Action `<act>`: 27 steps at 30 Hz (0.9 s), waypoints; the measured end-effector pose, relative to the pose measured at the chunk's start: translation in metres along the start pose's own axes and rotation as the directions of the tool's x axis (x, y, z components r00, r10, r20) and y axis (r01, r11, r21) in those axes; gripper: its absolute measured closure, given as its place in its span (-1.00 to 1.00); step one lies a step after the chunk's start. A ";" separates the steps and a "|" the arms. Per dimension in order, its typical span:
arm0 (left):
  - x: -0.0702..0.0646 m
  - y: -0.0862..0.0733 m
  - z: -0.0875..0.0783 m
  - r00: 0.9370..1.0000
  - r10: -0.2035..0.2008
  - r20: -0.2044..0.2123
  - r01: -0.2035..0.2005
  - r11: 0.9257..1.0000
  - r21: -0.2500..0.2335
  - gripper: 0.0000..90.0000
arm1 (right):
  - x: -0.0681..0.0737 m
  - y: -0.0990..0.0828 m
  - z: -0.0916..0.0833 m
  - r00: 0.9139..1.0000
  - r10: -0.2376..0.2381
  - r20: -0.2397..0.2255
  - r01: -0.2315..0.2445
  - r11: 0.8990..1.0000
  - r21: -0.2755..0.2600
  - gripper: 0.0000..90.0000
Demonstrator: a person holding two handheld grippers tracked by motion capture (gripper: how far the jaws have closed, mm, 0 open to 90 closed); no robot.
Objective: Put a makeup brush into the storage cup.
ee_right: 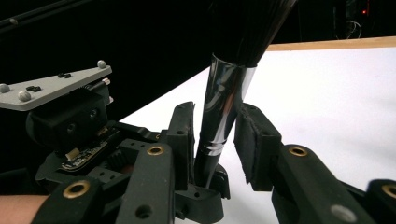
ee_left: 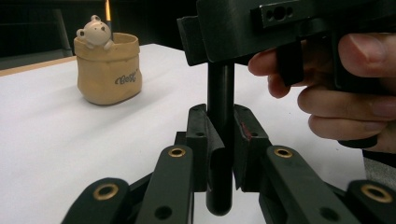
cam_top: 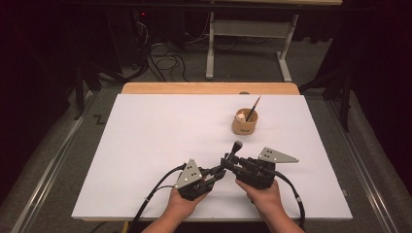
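- Standing upright between the two claws near the front of the white tabletop (cam_top: pixel 160 126), the makeup brush (cam_top: pixel 235 149) has a smooth black cylindrical handle, a shiny chrome ferrule that flares upward, and a dense tuft of dark bristles.
- The left claw (ee_left: pixel 219 135) is clamped on the lower handle, its flat black pads pressing both sides.
- The right claw (ee_right: pixel 215 135) brackets the ferrule; one pad looks to touch the metal while the other stands just apart, so it is not yet gripping.
- Each claw is matte black with brass-coloured rivets at the linkages and carries a grey three-cornered plate.
- Farther back sits a tan pouch-shaped pot (ee_left: pixel 108 70), soft-looking and wrinkled at the rim, printed with dark cursive lettering too small to read, with a small cream bear figure (ee_left: pixel 95 31) at its lip.
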State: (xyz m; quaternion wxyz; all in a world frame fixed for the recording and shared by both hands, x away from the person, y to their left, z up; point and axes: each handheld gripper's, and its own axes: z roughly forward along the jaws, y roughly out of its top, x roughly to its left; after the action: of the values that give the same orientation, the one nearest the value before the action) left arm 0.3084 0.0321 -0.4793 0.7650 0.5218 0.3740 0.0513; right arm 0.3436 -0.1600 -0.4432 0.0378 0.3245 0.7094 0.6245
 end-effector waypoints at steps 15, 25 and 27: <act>0.000 -0.001 0.001 1.000 0.011 -0.001 -0.011 1.000 0.008 0.75 | 0.000 0.000 0.000 1.000 -0.001 -0.023 0.001 1.000 0.004 0.75; -0.001 0.000 0.002 1.000 0.012 -0.003 -0.012 1.000 0.015 0.59 | 0.001 0.000 -0.001 1.000 -0.010 -0.016 0.010 1.000 0.004 0.76; -0.001 0.000 0.002 1.000 0.005 -0.010 -0.005 1.000 0.011 0.46 | 0.001 0.000 -0.001 1.000 -0.013 -0.015 0.013 1.000 0.003 0.76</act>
State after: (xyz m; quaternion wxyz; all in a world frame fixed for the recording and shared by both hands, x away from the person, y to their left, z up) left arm 0.3093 0.0304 -0.4783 0.7600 0.5268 0.3767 0.0537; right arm 0.3421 -0.1605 -0.4421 0.0359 0.3153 0.7127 0.6256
